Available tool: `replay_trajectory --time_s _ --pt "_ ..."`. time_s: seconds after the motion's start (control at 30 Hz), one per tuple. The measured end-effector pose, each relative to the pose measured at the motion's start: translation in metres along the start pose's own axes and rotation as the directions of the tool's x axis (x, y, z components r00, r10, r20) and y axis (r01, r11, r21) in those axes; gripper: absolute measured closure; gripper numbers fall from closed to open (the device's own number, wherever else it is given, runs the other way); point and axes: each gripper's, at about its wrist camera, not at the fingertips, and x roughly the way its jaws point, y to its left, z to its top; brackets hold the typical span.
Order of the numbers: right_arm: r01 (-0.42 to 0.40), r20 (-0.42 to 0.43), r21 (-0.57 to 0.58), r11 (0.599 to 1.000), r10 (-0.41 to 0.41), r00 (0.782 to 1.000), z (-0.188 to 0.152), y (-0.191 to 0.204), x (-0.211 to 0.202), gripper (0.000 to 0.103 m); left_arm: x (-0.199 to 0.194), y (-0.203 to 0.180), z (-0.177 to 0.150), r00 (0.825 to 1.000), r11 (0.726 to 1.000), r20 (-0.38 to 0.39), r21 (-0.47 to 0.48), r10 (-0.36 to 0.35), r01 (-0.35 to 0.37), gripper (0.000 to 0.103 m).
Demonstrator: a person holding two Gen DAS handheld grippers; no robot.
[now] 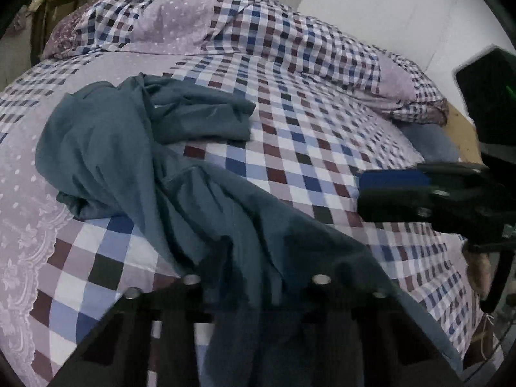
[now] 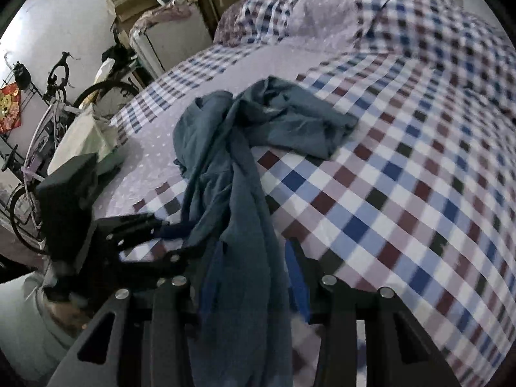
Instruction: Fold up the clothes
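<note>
A blue-grey garment [image 1: 135, 148] lies on a bed [image 1: 322, 167] that has a checked cover in white, blue, dark red and purple. The garment is long and bunched up like a thick rope. Its long line runs from the near edge of the bed, where the grippers are, up and away toward the far left, and there it spreads into a crumpled heap. One flat part [image 2: 303, 125] sticks out from the heap to the right. The near end of the garment drapes over the left gripper [image 1: 258, 290], so I cannot tell if its jaws are together or apart. In the right wrist view the cloth also hangs down between the fingers of the right gripper [image 2: 254, 290], and it hides the jaws, so I cannot tell their state either. A rumpled checked quilt [image 1: 290, 32] sits at the far end of the bed. A bicycle [image 2: 48, 135] and some cardboard boxes [image 2: 129, 0] stand by the wall on the left.
</note>
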Motion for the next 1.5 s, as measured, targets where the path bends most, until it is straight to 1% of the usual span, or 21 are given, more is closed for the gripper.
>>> replay_trajectory --time_s 0.03,0.13,0.3,0.43,0.47,0.53,0.57,0.67,0.77,0.87,0.93,1.0,1.1,1.13,1.2,1.27,1.3,1.33,1.37,1.43,1.5 --pt "-0.012 -0.009 -0.001 1.0 0.012 1.0 0.004 0.0 0.009 0.06 -0.002 0.006 0.0 1.0 1.0 0.003 -0.022 -0.005 0.005 0.091" --pt "-0.037 -0.032 -0.011 0.999 0.037 0.999 0.013 0.001 0.033 0.059 -0.013 0.023 0.001 0.999 0.995 0.045 -0.097 -0.013 0.017 0.098" --pt "-0.064 -0.059 -0.017 0.998 0.063 0.996 0.026 0.004 0.064 0.059 -0.024 0.043 0.001 0.997 0.985 0.079 -0.168 -0.016 0.029 0.1" --pt "-0.092 -0.068 0.008 0.996 0.092 0.993 0.032 0.004 0.082 0.059 -0.019 0.039 0.001 0.997 0.986 0.071 -0.159 -0.04 0.051 0.1" --pt "-0.104 -0.065 0.018 0.994 0.105 0.992 0.032 0.004 0.085 0.063 -0.018 0.039 0.001 0.997 0.985 0.069 -0.161 -0.047 0.057 0.101" --pt "-0.117 -0.045 0.043 0.992 0.119 0.992 0.031 0.001 0.083 0.084 -0.016 0.041 0.004 0.996 0.983 0.067 -0.172 -0.05 0.061 0.101" --pt "-0.11 -0.031 0.054 0.993 0.111 0.993 0.031 -0.001 0.08 0.098 -0.014 0.043 0.006 0.996 0.981 0.072 -0.184 -0.053 0.065 0.101" --pt "-0.091 0.032 0.083 0.992 0.088 0.996 0.028 -0.012 0.061 0.1 -0.022 0.051 0.009 0.991 0.969 0.125 -0.235 -0.047 0.075 0.101" --pt "-0.043 0.116 0.126 0.991 0.028 0.993 0.026 -0.026 0.028 0.1 -0.035 0.066 0.013 0.979 0.947 0.201 -0.307 -0.034 0.096 0.101" --pt "0.0 0.191 0.176 0.984 -0.035 0.981 0.02 -0.047 -0.014 0.1 -0.052 0.086 0.012 0.958 0.912 0.285 -0.389 -0.015 0.13 0.102" --pt "-0.002 0.239 0.205 0.979 -0.048 0.97 0.013 -0.061 -0.042 0.1 -0.062 0.097 0.011 0.939 0.883 0.341 -0.428 -0.037 0.19 0.102" --pt "0.013 0.269 0.208 0.978 -0.07 0.961 0.006 -0.066 -0.065 0.101 -0.067 0.094 0.015 0.922 0.874 0.38 -0.417 -0.082 0.249 0.102" --pt "0.059 0.277 0.189 0.98 -0.111 0.954 -0.003 -0.058 -0.086 0.1 -0.075 0.066 0.022 0.898 0.905 0.428 -0.337 -0.099 0.261 0.102" --pt "0.074 0.28 0.182 0.98 -0.124 0.952 -0.006 -0.056 -0.093 0.1 -0.076 0.062 0.023 0.895 0.906 0.434 -0.331 -0.103 0.265 0.102" --pt "0.1 0.27 0.169 0.981 -0.143 0.952 -0.013 -0.049 -0.1 0.1 -0.068 0.062 0.025 0.924 0.906 0.373 -0.357 -0.084 0.227 0.102" --pt "0.116 0.215 0.15 0.982 -0.146 0.966 -0.023 -0.041 -0.089 0.1 -0.059 0.061 0.027 0.949 0.905 0.307 -0.382 -0.065 0.185 0.102" --pt "0.121 0.171 0.133 0.984 -0.143 0.975 -0.031 -0.037 -0.077 0.099 -0.047 0.062 0.026 0.974 0.908 0.225 -0.402 -0.029 0.121 0.102" --pt "0.126 0.127 0.116 0.985 -0.14 0.982 -0.039 -0.032 -0.065 0.099 -0.036 0.062 0.024 0.99 0.907 0.143 -0.417 0.005 0.056 0.101" --pt "0.13 0.082 0.098 0.987 -0.138 0.987 -0.047 -0.027 -0.052 0.099 -0.029 0.062 0.022 0.995 0.906 0.091 -0.422 0.031 0.011 0.101" --pt "0.121 0.05 0.078 0.99 -0.126 0.991 -0.062 -0.017 -0.037 0.099 -0.026 0.06 0.022 0.996 0.908 0.054 -0.417 0.075 -0.046 0.099" --pt "0.106 0.043 0.07 0.992 -0.109 0.993 -0.074 -0.01 -0.026 0.099 -0.037 0.053 0.029 0.99 0.923 0.093 -0.38 0.104 -0.061 0.095"
